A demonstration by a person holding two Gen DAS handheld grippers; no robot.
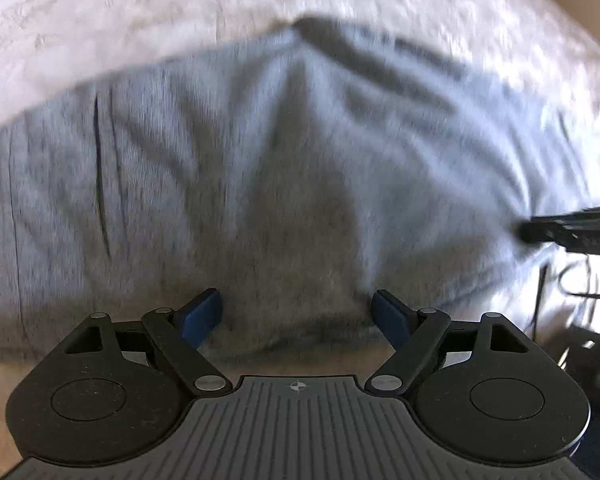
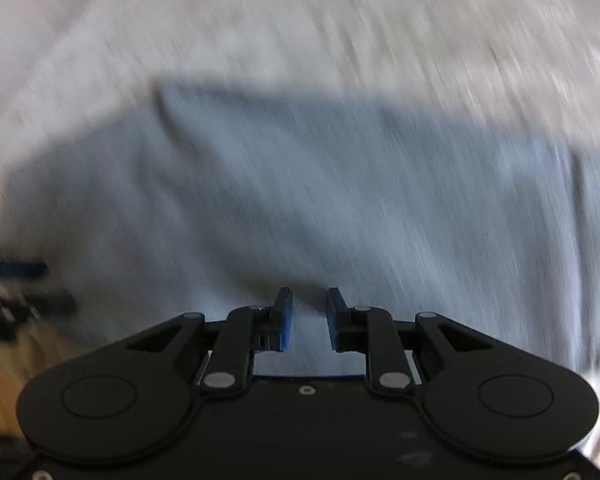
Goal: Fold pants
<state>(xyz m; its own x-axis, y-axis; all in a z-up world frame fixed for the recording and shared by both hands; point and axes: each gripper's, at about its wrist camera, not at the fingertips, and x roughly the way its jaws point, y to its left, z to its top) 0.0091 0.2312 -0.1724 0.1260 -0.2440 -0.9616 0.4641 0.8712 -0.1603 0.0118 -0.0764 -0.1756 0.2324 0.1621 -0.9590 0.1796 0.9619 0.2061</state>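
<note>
Grey pants (image 1: 236, 168) lie folded in a wide block on a white textured bedcover (image 1: 180, 8). My left gripper (image 1: 298, 312) is open, its blue pads wide apart over the near edge of the pants, holding nothing. In the right wrist view the pants (image 2: 300, 200) are blurred by motion. My right gripper (image 2: 309, 318) is open with a narrow gap between its blue pads, above the near edge of the fabric, empty. The right gripper also shows as a dark shape at the right edge of the left wrist view (image 1: 572, 228).
Dark cables and gear (image 1: 580, 320) lie at the right of the left wrist view. A wooden surface (image 2: 4, 364) and a dark blurred object (image 2: 12, 300) show at the left of the right wrist view.
</note>
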